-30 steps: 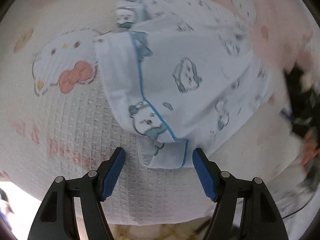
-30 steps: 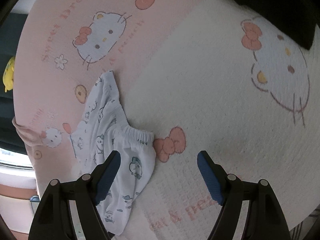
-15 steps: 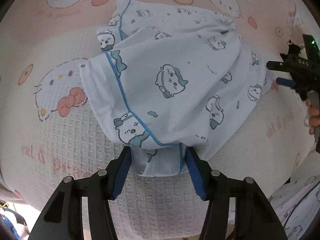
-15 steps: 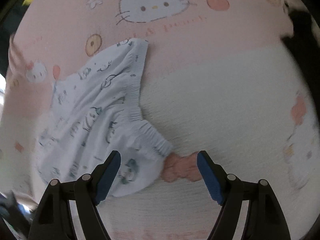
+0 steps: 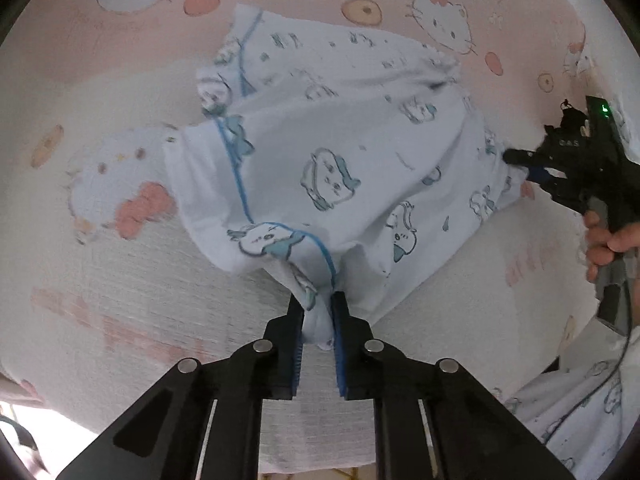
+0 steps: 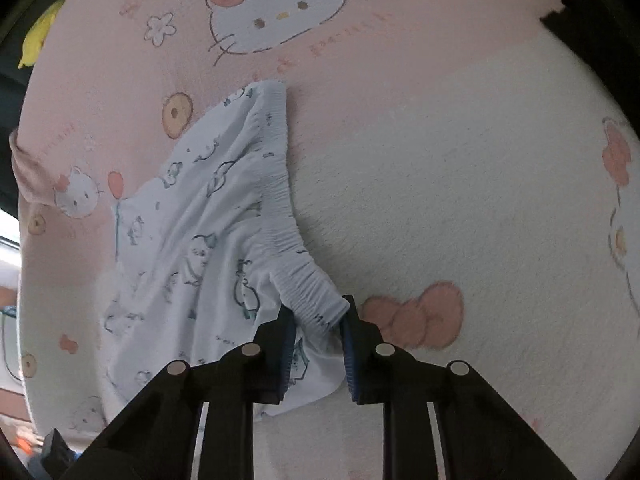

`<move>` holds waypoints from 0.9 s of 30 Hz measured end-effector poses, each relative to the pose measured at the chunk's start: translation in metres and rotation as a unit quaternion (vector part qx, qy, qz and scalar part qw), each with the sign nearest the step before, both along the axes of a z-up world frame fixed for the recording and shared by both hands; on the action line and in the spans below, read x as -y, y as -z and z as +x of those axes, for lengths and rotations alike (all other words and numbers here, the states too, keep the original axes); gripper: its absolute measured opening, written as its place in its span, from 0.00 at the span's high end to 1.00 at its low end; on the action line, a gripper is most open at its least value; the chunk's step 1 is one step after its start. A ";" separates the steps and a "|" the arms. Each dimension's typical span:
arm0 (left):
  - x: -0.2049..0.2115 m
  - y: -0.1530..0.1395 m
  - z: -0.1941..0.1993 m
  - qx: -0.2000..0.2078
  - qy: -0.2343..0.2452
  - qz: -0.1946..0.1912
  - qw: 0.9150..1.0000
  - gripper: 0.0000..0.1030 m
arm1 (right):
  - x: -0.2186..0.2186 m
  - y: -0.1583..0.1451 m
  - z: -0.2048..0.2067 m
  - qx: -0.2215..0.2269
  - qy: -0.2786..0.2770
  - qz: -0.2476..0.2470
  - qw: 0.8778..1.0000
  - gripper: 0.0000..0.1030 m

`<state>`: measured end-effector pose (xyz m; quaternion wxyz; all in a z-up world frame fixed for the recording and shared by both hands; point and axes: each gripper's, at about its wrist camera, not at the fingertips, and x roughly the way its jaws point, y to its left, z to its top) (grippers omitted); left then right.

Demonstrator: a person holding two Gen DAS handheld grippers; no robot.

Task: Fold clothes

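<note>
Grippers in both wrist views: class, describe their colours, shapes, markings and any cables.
The left gripper and right gripper match: black angular linkage arms, round silver pivot pins, ribbed blue pads. Seen from the left wrist view, the right gripper's black body shows a green light and faint lettering, a thin dark cable trailing below a bare hand.

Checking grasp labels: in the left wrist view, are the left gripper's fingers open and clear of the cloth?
No, the left gripper is closed on a bunched hem corner of the printed shorts, fabric pinched between its blue pads.
</note>
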<state>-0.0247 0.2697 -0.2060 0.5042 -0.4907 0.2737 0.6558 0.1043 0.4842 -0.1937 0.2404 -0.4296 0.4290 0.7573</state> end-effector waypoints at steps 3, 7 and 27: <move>0.007 -0.009 -0.008 -0.010 -0.013 0.007 1.000 0.90 | 0.013 -0.010 0.001 0.002 -0.023 0.021 1.000 0.83; 0.023 -0.010 -0.021 0.020 -0.030 0.005 0.999 0.90 | 0.024 -0.022 0.009 0.001 -0.035 0.038 0.999 0.84; 0.052 0.017 -0.046 0.036 -0.027 -0.045 0.998 0.89 | 0.023 -0.011 0.046 0.084 -0.023 0.010 0.996 0.84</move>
